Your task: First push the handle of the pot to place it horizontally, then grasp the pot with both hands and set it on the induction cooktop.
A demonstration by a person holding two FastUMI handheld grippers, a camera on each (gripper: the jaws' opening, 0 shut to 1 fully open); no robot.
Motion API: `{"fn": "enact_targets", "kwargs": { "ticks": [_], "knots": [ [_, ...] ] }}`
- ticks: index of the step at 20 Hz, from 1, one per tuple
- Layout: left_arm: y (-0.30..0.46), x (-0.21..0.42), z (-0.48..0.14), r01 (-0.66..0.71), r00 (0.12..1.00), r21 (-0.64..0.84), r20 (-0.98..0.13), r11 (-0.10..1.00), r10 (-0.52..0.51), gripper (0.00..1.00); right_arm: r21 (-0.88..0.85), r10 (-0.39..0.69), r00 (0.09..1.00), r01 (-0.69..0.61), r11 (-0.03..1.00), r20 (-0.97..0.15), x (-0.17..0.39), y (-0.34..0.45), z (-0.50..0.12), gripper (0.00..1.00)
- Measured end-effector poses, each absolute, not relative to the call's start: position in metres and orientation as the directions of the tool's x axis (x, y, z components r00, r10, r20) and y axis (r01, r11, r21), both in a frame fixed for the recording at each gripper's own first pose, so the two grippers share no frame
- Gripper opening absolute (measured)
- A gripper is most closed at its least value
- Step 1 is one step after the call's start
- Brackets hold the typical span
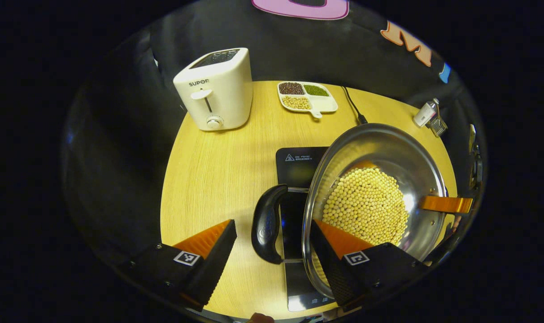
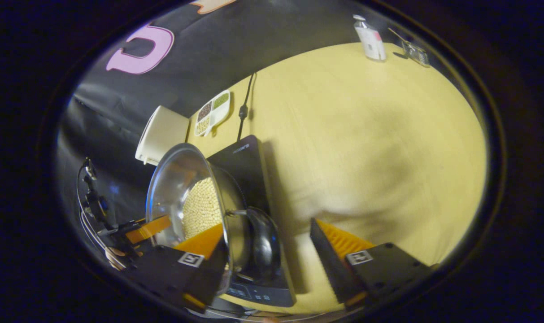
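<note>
right gripper (image 2: 272, 251) at bottom, jaws wide apart, straddling the pot's black handle (image 2: 260, 244); left finger sits inside the pot rim, right finger over bare table, can't tell if either touches the handle. steel pot (image 2: 173, 188) w/ yellow beans (image 2: 202, 206) inside, tilted in view, over the black cooktop (image 2: 249, 166); contact w/ cooktop unclear. other gripper (image 2: 139, 229) on pot's far side, finger reaching in at rim. wood table (image 2: 366, 148) behind. white toaster (image 2: 162, 132) and divided dish of beans (image 2: 212, 112) near wall, black cable (image 2: 244, 110) beside dish. small bottle (image 2: 370, 42) and glass item (image 2: 415, 51) at far edge.
</note>
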State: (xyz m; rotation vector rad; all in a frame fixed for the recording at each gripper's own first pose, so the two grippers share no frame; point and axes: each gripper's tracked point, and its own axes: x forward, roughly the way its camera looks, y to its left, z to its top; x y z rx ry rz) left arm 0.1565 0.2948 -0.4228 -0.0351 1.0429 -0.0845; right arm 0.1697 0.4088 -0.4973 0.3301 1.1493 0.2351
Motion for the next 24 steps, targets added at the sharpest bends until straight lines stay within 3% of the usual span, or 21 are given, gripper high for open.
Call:
{"fn": "enact_targets", "kwargs": {
  "ticks": [1,4,5,7,8,9,10,15,16,17,18,21,22,23,24],
  "knots": [
    [0.296,0.153,-0.422,0.053,0.515,-0.068,-0.853,0.996,-0.085,1.00,0.379,0.351,0.410,-0.013,0.925,-0.842,0.166,0.405,-0.493,1.00],
    [0.296,0.148,-0.413,0.060,0.552,-0.053,-0.830,0.997,-0.077,1.00,0.382,0.353,0.470,-0.035,0.923,-0.809,0.164,0.402,-0.478,1.00],
    [0.296,0.147,-0.411,0.053,0.558,-0.051,-0.827,0.997,-0.072,1.00,0.386,0.352,0.487,-0.034,0.922,-0.799,0.164,0.401,-0.472,0.96],
    [0.296,0.142,-0.409,0.043,0.558,-0.055,-0.827,0.998,-0.069,1.00,0.391,0.349,0.518,-0.029,0.920,-0.781,0.163,0.396,-0.461,1.00],
    [0.296,0.139,-0.406,0.040,0.559,-0.052,-0.826,0.998,-0.066,1.00,0.395,0.348,0.536,-0.029,0.918,-0.769,0.163,0.393,-0.454,0.94],
    [0.296,0.137,-0.402,0.035,0.564,-0.044,-0.824,0.998,-0.056,1.00,0.399,0.345,0.554,-0.025,0.917,-0.758,0.161,0.390,-0.446,1.00],
    [0.298,0.136,-0.395,0.022,0.574,-0.034,-0.818,0.999,-0.040,1.00,0.402,0.342,0.571,-0.023,0.915,-0.746,0.161,0.386,-0.439,1.00],
    [0.296,0.129,-0.341,0.002,0.685,0.067,-0.727,0.998,0.048,1.00,0.406,0.305,0.660,0.001,0.914,-0.687,0.153,0.355,-0.396,0.93],
    [0.291,0.127,-0.333,0.015,0.698,0.074,-0.715,0.997,0.042,1.00,0.412,0.306,0.677,-0.004,0.911,-0.669,0.151,0.350,-0.384,1.00],
    [0.280,0.121,-0.327,0.020,0.706,0.069,-0.708,0.997,0.035,1.00,0.421,0.310,0.698,-0.014,0.907,-0.646,0.149,0.347,-0.371,1.00],
    [0.269,0.118,-0.321,0.022,0.710,0.052,-0.704,0.998,0.021,1.00,0.427,0.314,0.719,-0.026,0.904,-0.620,0.147,0.343,-0.357,0.93],
    [0.224,0.098,-0.310,0.039,0.708,-0.023,-0.705,0.999,-0.044,1.00,0.396,0.293,0.778,-0.063,0.916,-0.555,0.139,0.318,-0.317,0.92],
    [0.207,0.094,-0.304,0.043,0.703,-0.048,-0.709,0.998,-0.064,1.00,0.376,0.282,0.797,-0.076,0.924,-0.534,0.137,0.307,-0.302,1.00],
    [0.188,0.092,-0.296,0.050,0.706,-0.075,-0.703,0.996,-0.088,1.00,0.354,0.268,0.819,-0.086,0.931,-0.508,0.136,0.296,-0.287,0.92],
    [0.167,0.091,-0.282,0.061,0.719,-0.101,-0.686,0.993,-0.114,0.99,0.332,0.252,0.840,-0.092,0.939,-0.480,0.137,0.282,-0.270,0.92]
  ]
}}
